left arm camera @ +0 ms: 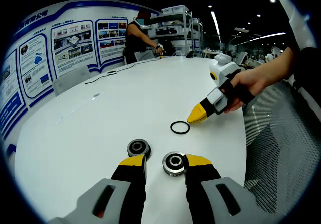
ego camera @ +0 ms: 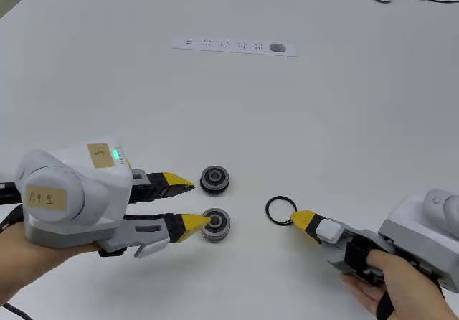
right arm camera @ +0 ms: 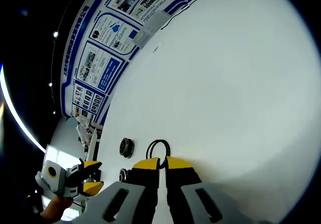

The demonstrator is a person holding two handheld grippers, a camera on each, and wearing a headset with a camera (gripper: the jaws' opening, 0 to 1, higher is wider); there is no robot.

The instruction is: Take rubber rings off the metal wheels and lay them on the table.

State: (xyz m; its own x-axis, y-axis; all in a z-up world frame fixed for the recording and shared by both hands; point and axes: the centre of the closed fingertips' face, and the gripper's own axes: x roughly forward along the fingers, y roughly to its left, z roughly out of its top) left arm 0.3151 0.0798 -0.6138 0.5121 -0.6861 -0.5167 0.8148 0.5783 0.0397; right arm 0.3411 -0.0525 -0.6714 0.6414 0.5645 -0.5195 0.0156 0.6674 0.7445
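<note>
Two wheels rest on the table, the farther wheel directly behind the nearer wheel. The ring lies flat to their right. The left gripper lies left of the wheels, and the right gripper lies right of the ring. A power strip lies toward the far edge.

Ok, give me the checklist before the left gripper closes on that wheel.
1. Removed rubber ring lies flat on the table: ok.
2. Right gripper clear of that ring: cannot tell; jaws shut, tip at its edge.
3. Left gripper open: ok.
4. Near wheel sits between the left jaw tips: ok.
5. Far wheel apart from the near wheel: ok.
6. Near wheel carries rubber to pull off: cannot tell.
</note>
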